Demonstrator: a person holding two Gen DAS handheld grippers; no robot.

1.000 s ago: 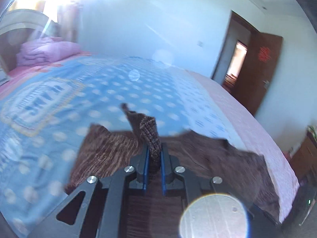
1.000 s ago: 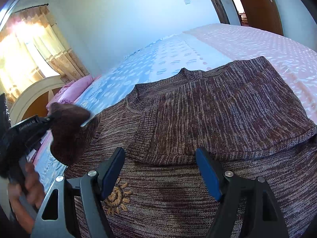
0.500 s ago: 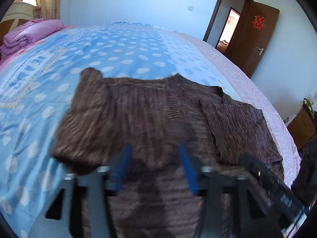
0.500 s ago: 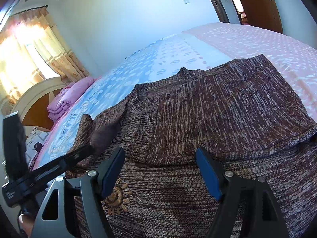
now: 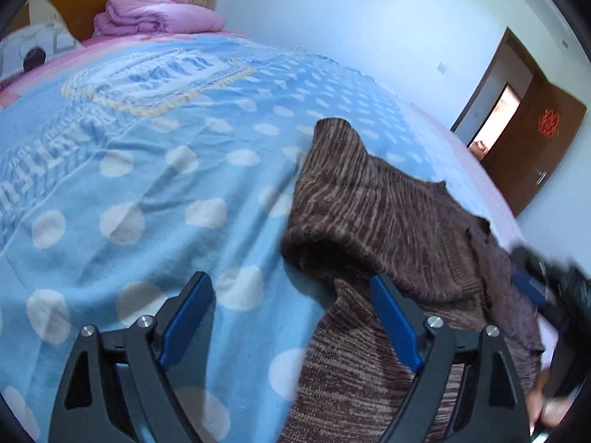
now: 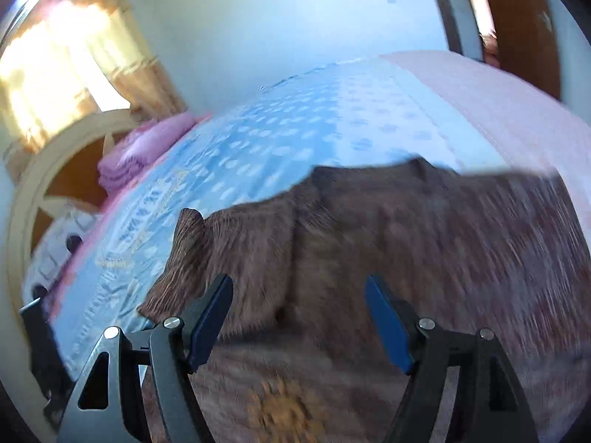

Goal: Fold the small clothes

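A brown knitted sweater (image 5: 388, 229) lies on the blue dotted bed cover (image 5: 147, 184). Its left sleeve (image 5: 340, 170) is folded in over the body, cuff toward me. My left gripper (image 5: 291, 317) is open and empty, hovering over the sweater's left edge, its right finger above the fabric. My right gripper (image 6: 299, 317) is open and empty above the sweater (image 6: 406, 251), which is motion-blurred here. The folded sleeve (image 6: 221, 243) lies in front of its left finger. A yellow motif (image 6: 284, 409) shows on the sweater front. The other tool shows dark at the right edge (image 5: 554, 295) in the left wrist view.
Folded purple bedding (image 5: 155, 14) and a pillow (image 5: 33, 48) lie at the headboard. A pink sheet (image 6: 498, 103) covers the bed's far side. A brown door (image 5: 532, 147) stands open at the right. A curtained window (image 6: 74, 59) is bright.
My left gripper let go of the sleeve, opened and swung left over the bed cover. The sleeve now lies folded on the sweater. My right gripper has moved, blurring its view.
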